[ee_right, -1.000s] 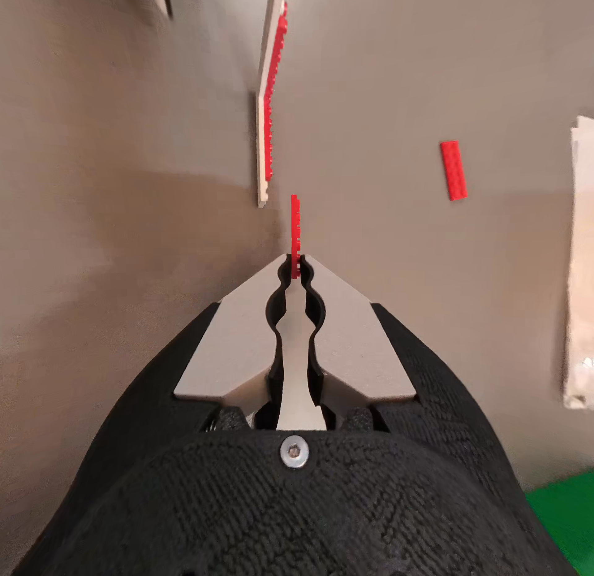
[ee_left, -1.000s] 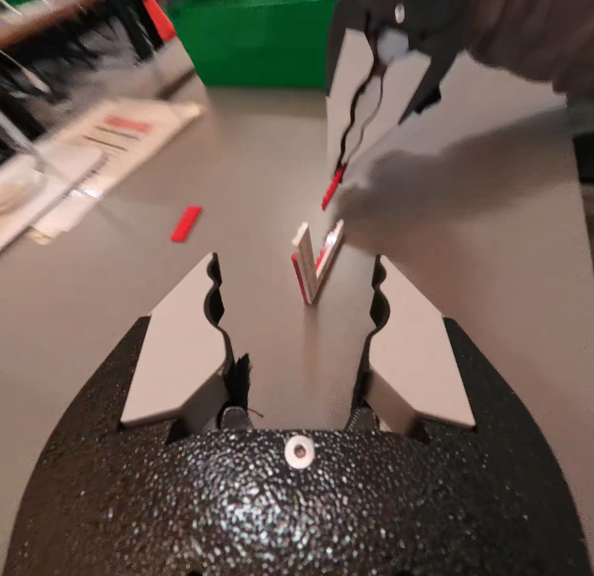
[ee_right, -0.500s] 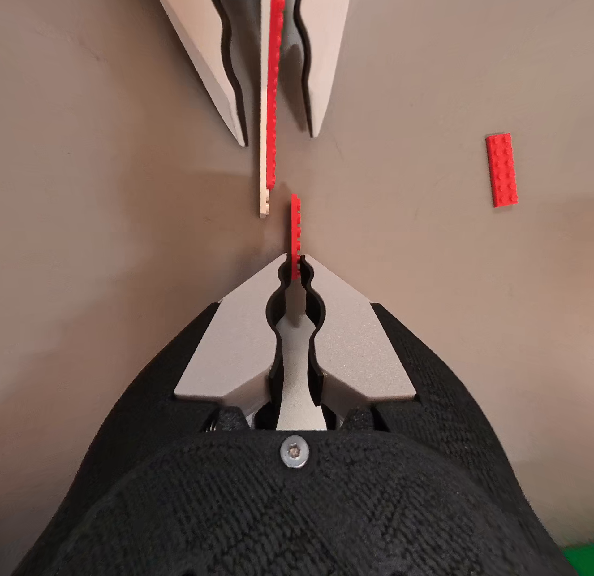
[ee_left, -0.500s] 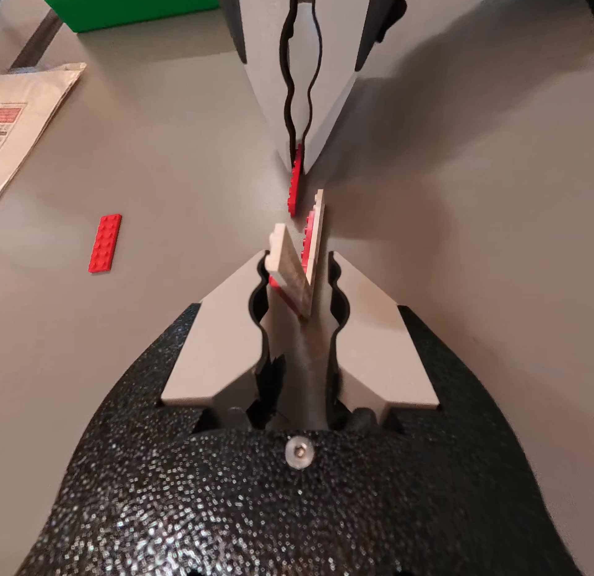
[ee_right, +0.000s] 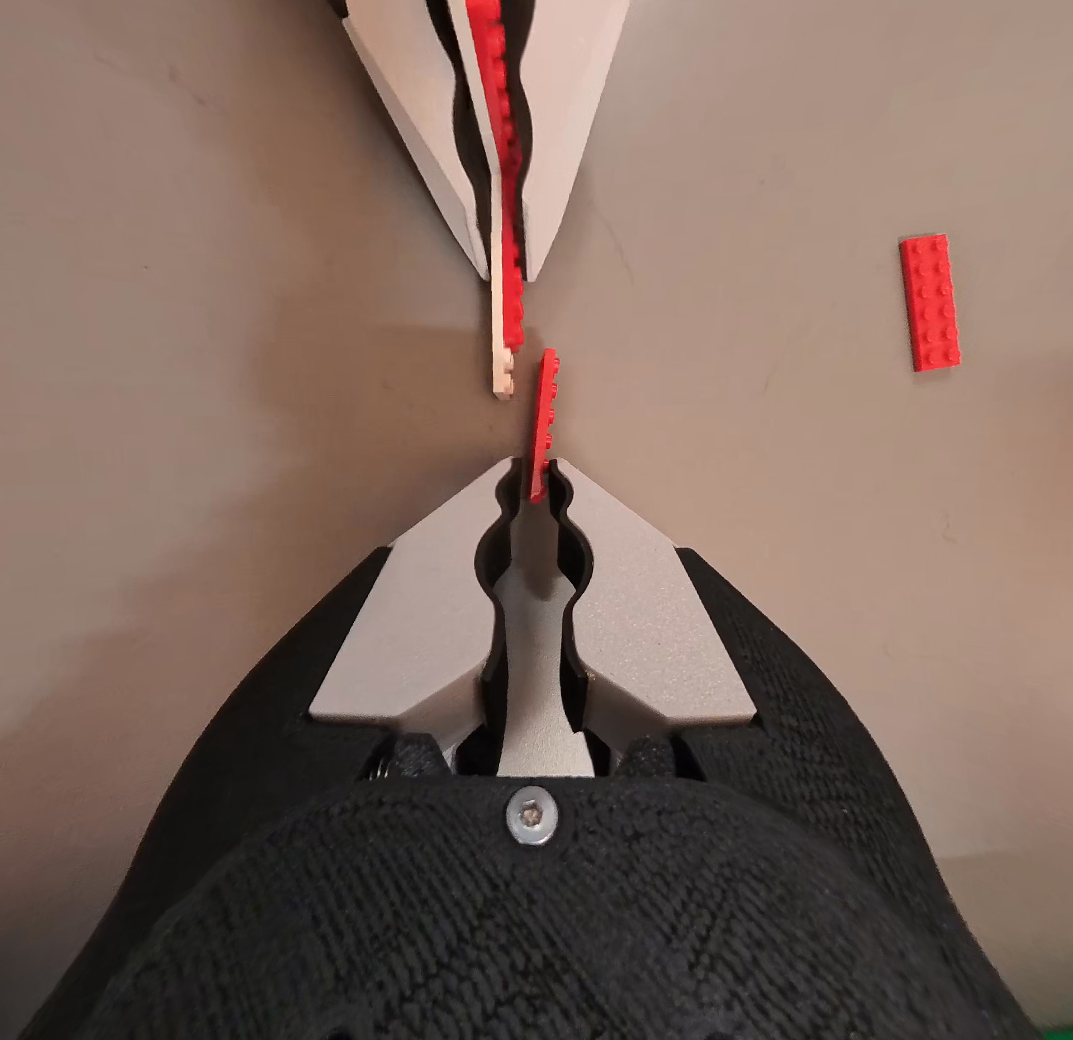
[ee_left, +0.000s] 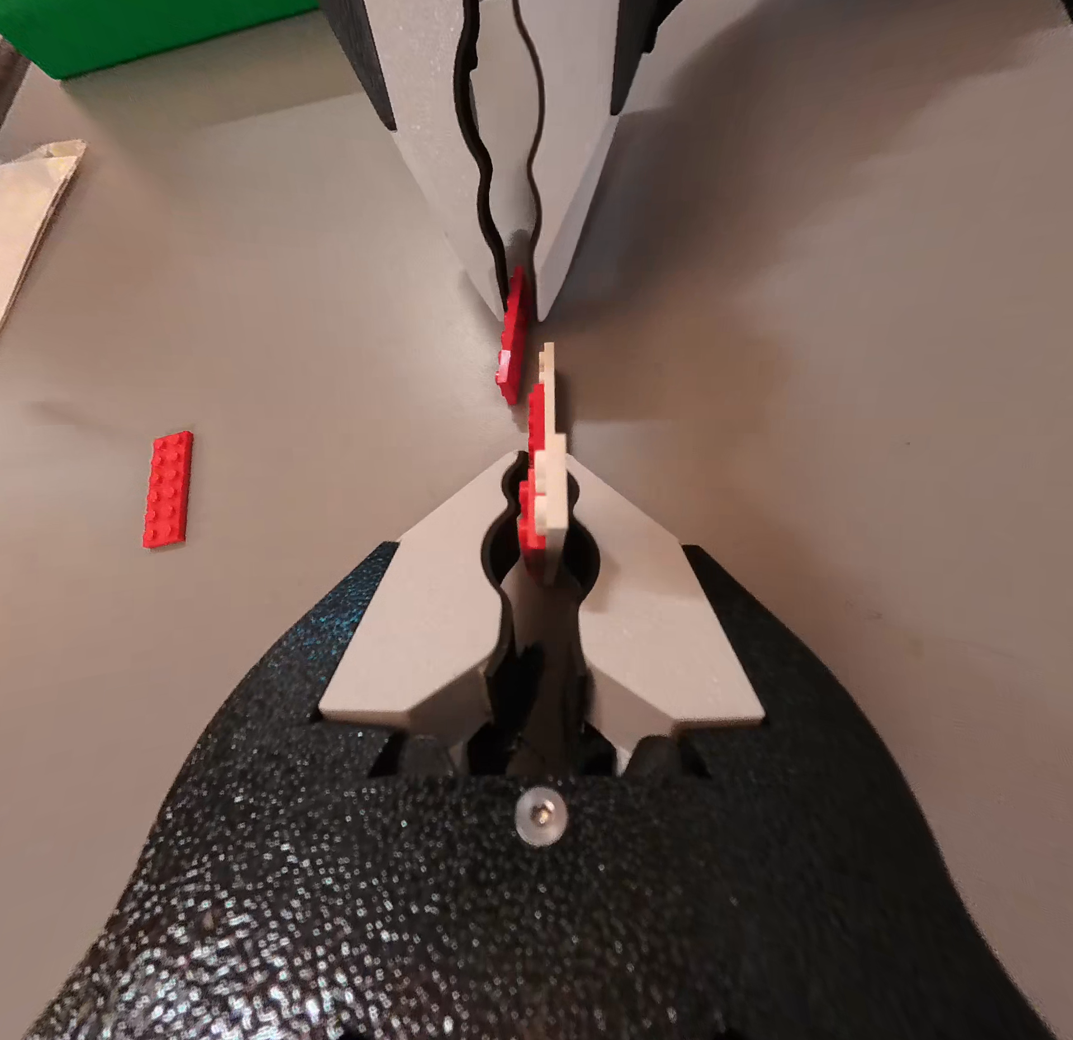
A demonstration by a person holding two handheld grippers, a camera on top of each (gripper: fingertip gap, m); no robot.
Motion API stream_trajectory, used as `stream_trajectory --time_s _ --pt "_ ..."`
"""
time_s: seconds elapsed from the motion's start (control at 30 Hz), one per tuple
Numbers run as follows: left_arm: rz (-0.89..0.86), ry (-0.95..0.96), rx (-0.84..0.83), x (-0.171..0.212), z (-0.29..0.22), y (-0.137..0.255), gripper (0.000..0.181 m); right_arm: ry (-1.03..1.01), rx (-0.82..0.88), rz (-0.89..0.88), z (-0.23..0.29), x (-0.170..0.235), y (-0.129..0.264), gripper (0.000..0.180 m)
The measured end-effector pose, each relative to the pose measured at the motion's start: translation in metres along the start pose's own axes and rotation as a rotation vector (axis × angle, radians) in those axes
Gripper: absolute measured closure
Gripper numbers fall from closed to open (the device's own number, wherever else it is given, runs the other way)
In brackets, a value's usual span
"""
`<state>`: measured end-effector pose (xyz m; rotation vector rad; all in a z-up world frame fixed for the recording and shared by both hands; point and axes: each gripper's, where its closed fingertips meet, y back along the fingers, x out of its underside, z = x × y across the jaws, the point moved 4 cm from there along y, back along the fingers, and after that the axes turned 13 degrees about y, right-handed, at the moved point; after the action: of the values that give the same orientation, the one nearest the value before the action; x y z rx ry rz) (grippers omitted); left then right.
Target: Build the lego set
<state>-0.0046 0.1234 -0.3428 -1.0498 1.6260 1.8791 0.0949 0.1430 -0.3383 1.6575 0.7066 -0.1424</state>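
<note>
Your two grippers face each other tip to tip above the worktop (ee_left: pixel 813 373); the held plate (ee_right: pixel 543 426) sits just beside the assembly's (ee_right: pixel 505 292) end. A loose plate (ee_left: pixel 168 489) lies left of your left gripper (ee_left: pixel 543 460).

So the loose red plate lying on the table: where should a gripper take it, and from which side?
The loose red plate lies flat, studs up, apart from everything else on the table. Probably best taken from above, fingers closing across its two long edges near the middle: that is its narrow span, and the flat pose leaves only the edges to pinch. Both grippers are full now.
</note>
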Motion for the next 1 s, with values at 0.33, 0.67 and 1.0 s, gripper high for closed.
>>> stream_trajectory --time_s 0.33,0.67,1.0 --pt "0.028 -0.020 0.025 -0.002 0.003 -0.002 0.173 0.001 -0.049 -0.012 0.006 0.000 0.002 0.147" --pt "0.038 -0.033 0.067 -0.004 0.009 -0.005 0.173 -0.049 0.057 -0.105 -0.002 -0.015 -0.010 0.151" --pt "0.030 -0.057 0.062 -0.004 0.011 -0.005 0.173 -0.037 0.071 -0.102 -0.003 -0.021 -0.014 0.164"
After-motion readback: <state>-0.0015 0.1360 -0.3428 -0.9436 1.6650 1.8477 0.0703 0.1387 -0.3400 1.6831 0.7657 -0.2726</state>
